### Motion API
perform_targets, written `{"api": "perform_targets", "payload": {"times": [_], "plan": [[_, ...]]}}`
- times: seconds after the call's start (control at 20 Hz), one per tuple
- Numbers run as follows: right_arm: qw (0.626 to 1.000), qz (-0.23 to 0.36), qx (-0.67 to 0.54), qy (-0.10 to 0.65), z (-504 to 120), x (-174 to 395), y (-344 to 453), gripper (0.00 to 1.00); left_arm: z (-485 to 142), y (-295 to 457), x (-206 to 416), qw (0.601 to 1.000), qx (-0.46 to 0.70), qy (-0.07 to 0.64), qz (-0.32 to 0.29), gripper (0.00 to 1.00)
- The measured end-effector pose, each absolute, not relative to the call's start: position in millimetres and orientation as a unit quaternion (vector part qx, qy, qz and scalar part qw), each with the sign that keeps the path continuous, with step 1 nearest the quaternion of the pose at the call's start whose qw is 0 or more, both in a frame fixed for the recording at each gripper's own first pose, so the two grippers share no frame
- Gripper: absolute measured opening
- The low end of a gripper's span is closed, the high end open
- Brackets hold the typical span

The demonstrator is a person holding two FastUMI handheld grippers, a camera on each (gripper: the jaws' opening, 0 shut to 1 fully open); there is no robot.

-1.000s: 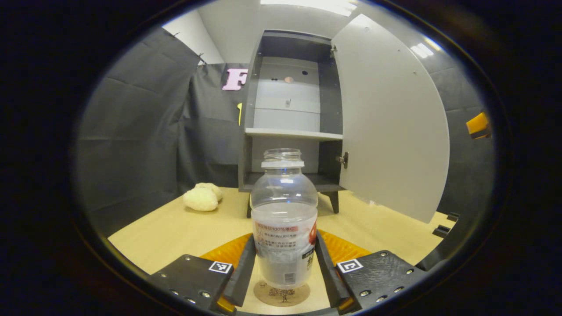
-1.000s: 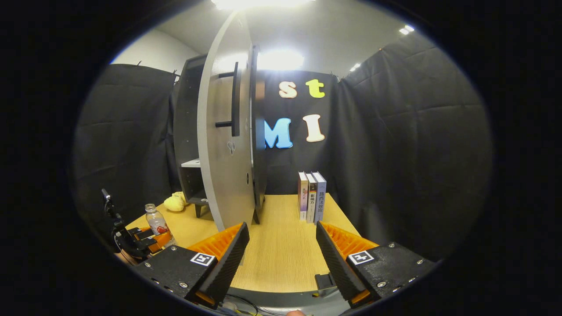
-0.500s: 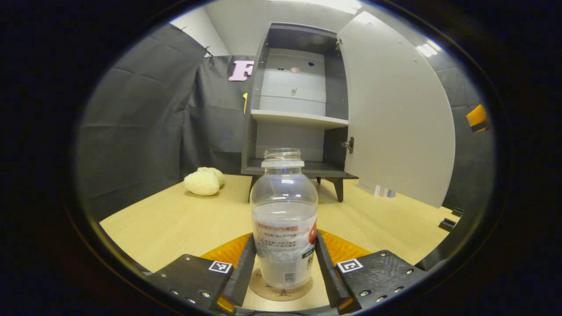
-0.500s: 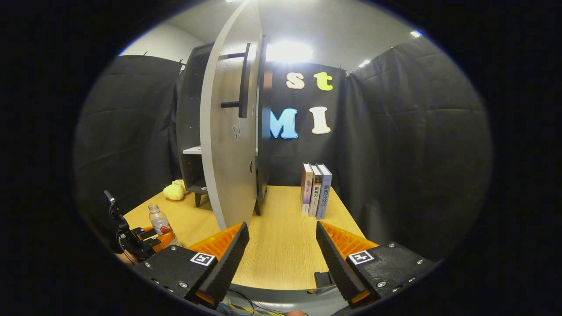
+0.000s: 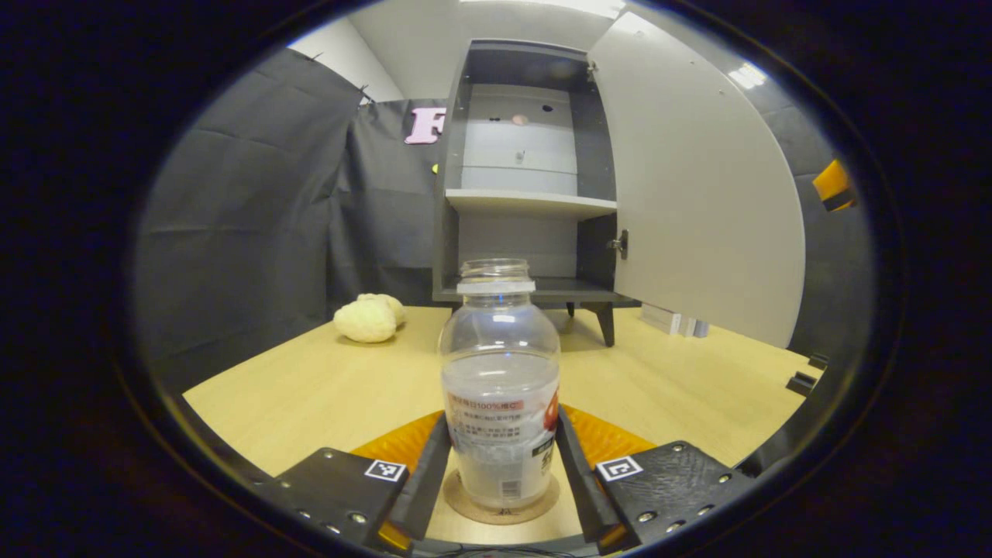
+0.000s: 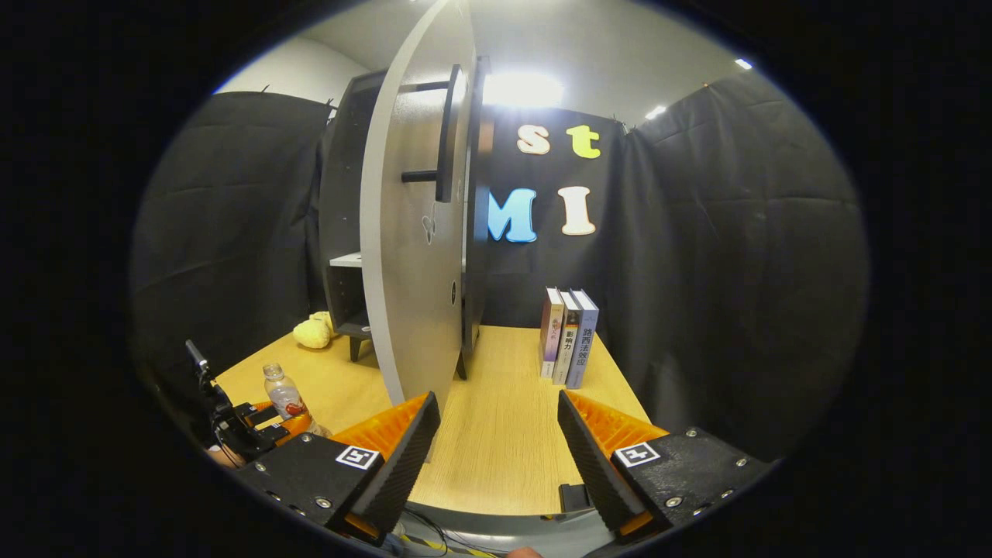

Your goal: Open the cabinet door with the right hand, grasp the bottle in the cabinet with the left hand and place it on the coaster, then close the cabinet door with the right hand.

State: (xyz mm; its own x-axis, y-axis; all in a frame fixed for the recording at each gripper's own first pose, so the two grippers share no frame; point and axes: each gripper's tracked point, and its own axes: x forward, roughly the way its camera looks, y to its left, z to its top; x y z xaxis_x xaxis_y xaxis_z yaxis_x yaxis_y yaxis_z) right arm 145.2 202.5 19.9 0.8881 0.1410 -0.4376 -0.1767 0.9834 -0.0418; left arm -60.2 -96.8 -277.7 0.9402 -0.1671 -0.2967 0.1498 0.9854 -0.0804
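door open, bottle (image 5: 501,387) out of the cabinet (image 5: 527,178) and standing upright on the coaster (image 5: 501,505), in front of the cabinet on the table (image 5: 310,395). left gripper (image 5: 502,457) clamped around the bottle's lower body, both fingers (image 5: 428,477) pressed against the label sides; base looks seated on the coaster, though contact under the bottle hard to confirm from this angle. coaster rim visible in front of the base and to both sides, so placement reads roughly centred. right gripper (image 6: 497,446) spread wide and empty, hovering low over the table, in front of the cabinet door (image 6: 411,256) and off its outer face, touching nothing. door handle (image 6: 443,136) high on that face, well above the right gripper. from the right gripper view, bottle (image 6: 284,394) and left gripper (image 6: 260,422) sit left of the door. progress call: open done, grasp done, place essentially done pending release. remaining: let go of the bottle, back the left gripper away without tipping it, then swing the door shut with the right. likely risk: bottle is uncapped and light, easy to knock on retreat. door sweep path towards the cabinet appears free of the bottle, not certain given lens distortion.
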Motion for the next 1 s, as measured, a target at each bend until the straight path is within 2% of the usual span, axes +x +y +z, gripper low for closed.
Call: {"api": "perform_targets", "payload": {"times": [0.05,0.15,0.2,0.25,0.3,0.85,0.9,1.0], "plan": [[0.971,0.083,-0.04,0.22,20.6,144.7,201.6,0.95,-274.5,-96.9,-60.2,0.985,-0.021,0.153,-0.08,0.78],[0.972,0.085,-0.038,0.215,23.6,146.0,200.9,0.95,-270.3,-96.6,-60.2,0.984,-0.012,0.158,-0.079,0.78],[0.973,0.085,-0.036,0.212,26.6,148.8,199.7,0.95,-268.8,-97.7,-59.7,0.984,-0.009,0.162,-0.078,0.72],[0.974,0.085,-0.034,0.207,29.2,150.2,198.1,0.95,-265.5,-97.3,-60.4,0.984,-0.006,0.163,-0.076,0.72],[0.975,0.084,-0.032,0.202,33.0,154.4,196.7,0.95,-260.1,-97.9,-61.1,0.984,-0.003,0.163,-0.076,0.78],[0.988,0.096,0.002,0.12,100.9,201.8,183.9,0.95,-175.8,-107.5,-79.5,0.986,-0.004,0.146,-0.083,0.78],[0.989,0.094,0.003,0.11,109.1,207.9,182.7,0.94,-168.6,-107.4,-80.9,0.986,-0.006,0.145,-0.082,0.75],[0.993,0.082,0.007,0.09,123.2,221.1,177.7,0.94,-151.6,-106.6,-83.5,0.986,-0.015,0.142,-0.081,0.78]]}}
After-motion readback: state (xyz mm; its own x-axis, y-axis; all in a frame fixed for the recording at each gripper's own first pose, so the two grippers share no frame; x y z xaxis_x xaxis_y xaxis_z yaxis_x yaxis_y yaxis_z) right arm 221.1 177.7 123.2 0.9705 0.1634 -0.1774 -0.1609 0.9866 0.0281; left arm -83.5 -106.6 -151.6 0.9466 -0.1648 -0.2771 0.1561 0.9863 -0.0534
